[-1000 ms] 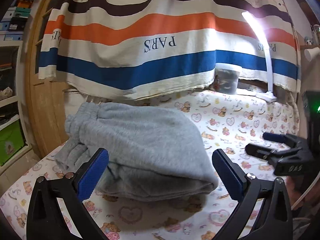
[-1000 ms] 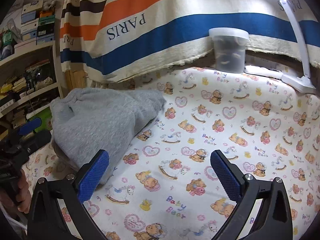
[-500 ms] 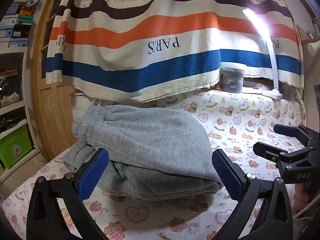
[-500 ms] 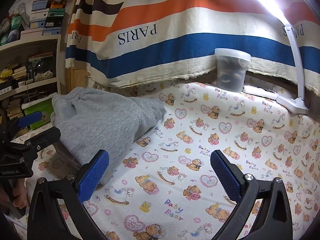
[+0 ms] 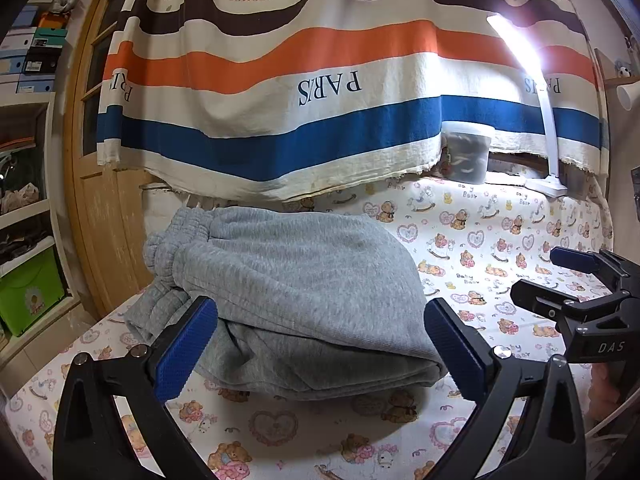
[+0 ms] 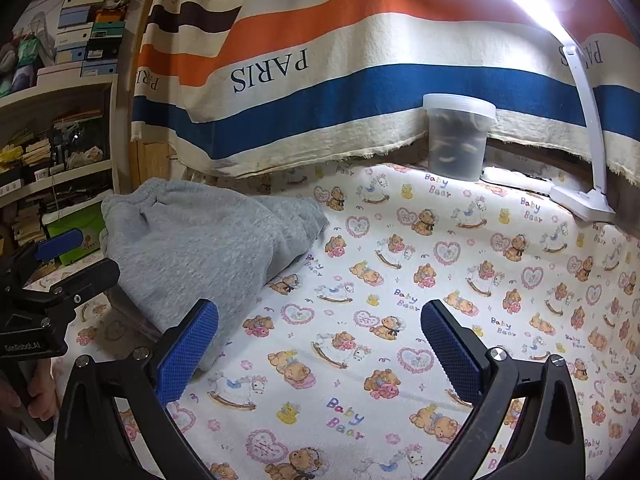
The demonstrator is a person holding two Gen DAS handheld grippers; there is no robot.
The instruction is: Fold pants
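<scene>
While held low over the printed sheet (image 5: 500,240), spread wide: left gripper (image 5: 318,312), blue pads (image 5: 184,348) far apart, pinching nothing. Just beyond its fingertips, grey pants (image 5: 304,280), folded into a thick stack of layers and lying on the sheet, on the left part of it. Elastic waistband bunched at the far left end of the stack; rounded fold edge toward the near right. Whether the pads touch the fabric, cannot tell from this view.

Further right in the same view, right gripper (image 5: 556,276), seen from the side, well apart from the pants, with its two fingers spread and empty. Below it, part of a hand (image 5: 604,392) on the handle.

From the right wrist, right gripper (image 6: 319,312) again wide apart, above bare sheet (image 6: 440,280) with bears, hearts and rocking horses. Pants (image 6: 192,248) to the left of it, near its left pad. At the far left edge, left gripper (image 6: 76,258), fingers apart, close beside the pants, and a hand (image 6: 40,392) around its grip.

Behind the sheet, hanging striped cloth (image 5: 320,120) in brown, orange, cream and blue. At its lower edge, a lidded plastic jar (image 6: 458,140) standing upright, and beside it to the right a white lamp (image 6: 584,200), lit. On the far left, shelves (image 6: 60,168) with boxes and a green bin (image 5: 28,292).
</scene>
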